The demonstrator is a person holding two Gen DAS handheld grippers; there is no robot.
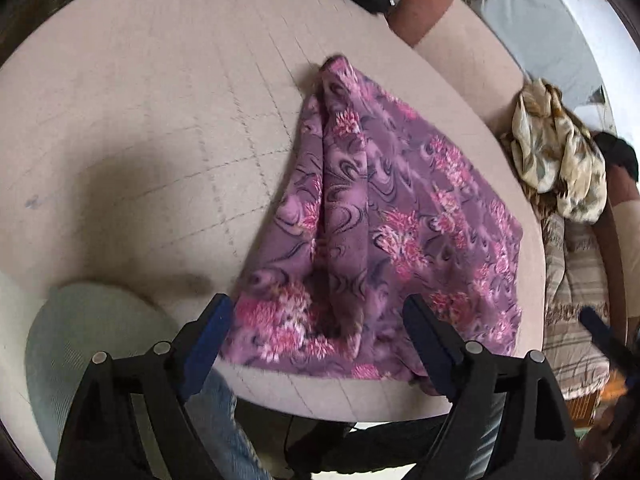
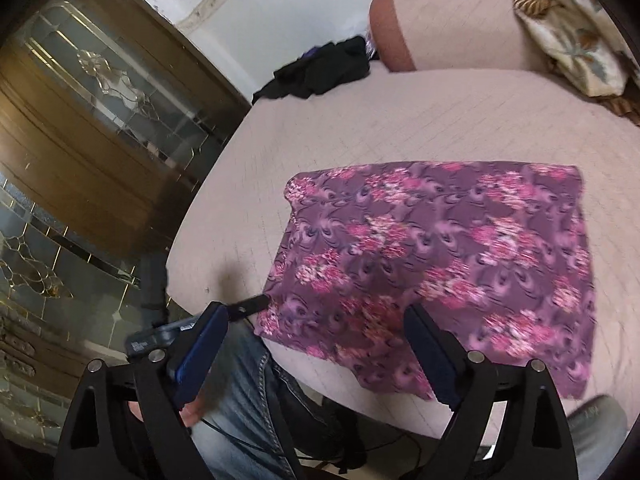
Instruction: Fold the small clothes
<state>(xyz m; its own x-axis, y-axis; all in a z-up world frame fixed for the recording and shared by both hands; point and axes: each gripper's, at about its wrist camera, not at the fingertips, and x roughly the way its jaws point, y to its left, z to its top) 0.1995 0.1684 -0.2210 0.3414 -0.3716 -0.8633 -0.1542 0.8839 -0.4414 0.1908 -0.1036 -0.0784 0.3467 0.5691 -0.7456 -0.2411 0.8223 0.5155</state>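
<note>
A purple fleece garment with pink flowers (image 1: 380, 220) lies on the pale pink quilted bed cover (image 1: 140, 120). In the left wrist view it has a raised lengthwise fold down its left side. In the right wrist view the garment (image 2: 440, 264) lies spread flat, its near edge by the bed's front edge. My left gripper (image 1: 320, 320) is open, its blue-padded fingers standing apart over the garment's near edge, holding nothing. My right gripper (image 2: 316, 324) is open and empty over the garment's near left corner. The left gripper's tip (image 2: 252, 304) touches that corner.
A black garment (image 2: 320, 68) lies at the bed's far edge by a brown bolster (image 2: 390, 28). A cream floral cloth (image 1: 560, 152) is heaped at the right. A pale round cushion (image 1: 88, 340) sits near left. A wooden glass-door cabinet (image 2: 92, 120) stands left. The person's jeans (image 2: 248, 392) are close below.
</note>
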